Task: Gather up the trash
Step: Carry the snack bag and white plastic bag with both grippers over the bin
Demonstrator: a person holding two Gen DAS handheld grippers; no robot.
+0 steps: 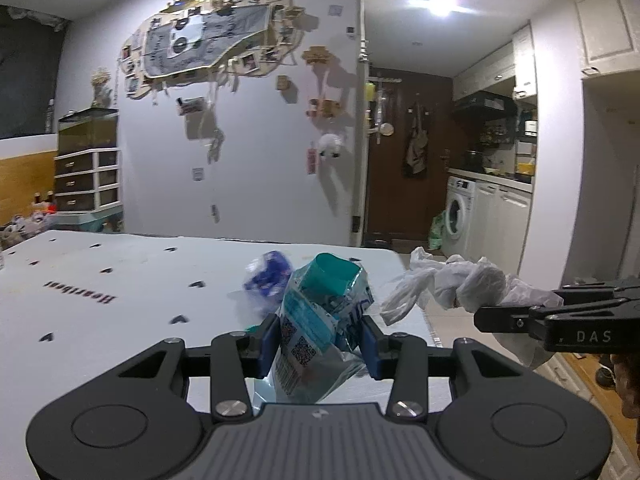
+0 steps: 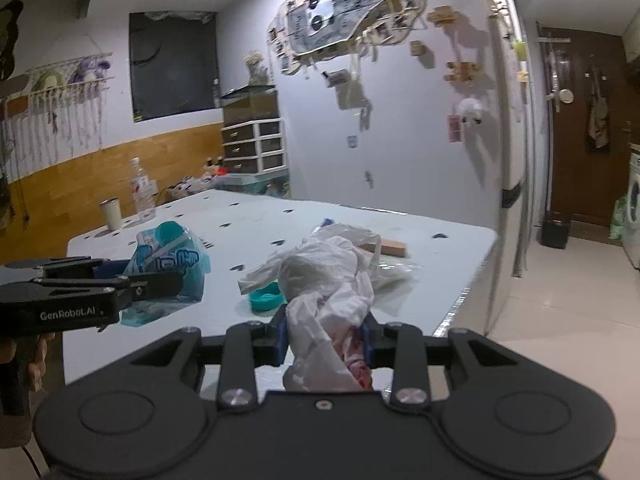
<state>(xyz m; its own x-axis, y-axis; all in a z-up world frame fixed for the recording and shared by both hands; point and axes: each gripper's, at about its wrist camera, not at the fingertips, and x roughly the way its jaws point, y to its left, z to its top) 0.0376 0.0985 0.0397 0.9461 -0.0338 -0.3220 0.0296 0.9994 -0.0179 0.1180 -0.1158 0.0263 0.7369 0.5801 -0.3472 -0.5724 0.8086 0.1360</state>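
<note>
Here your left gripper (image 1: pixel 318 344) pinches a crumpled teal packet (image 1: pixel 320 320); your right gripper (image 2: pixel 325 340) clamps a white plastic bag (image 2: pixel 328 280). The bag's loose tail could snag and slip free.

Dim, bluish room; ceiling lamp (image 1: pixel 443 0) glares; motion blur softens the walls; fisheye corners go dark.

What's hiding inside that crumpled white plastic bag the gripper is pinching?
In the right wrist view, something pink and red shows through the white plastic bag low down, between the right gripper pads. What it is I cannot tell; the crumpled plastic covers the rest.
</note>
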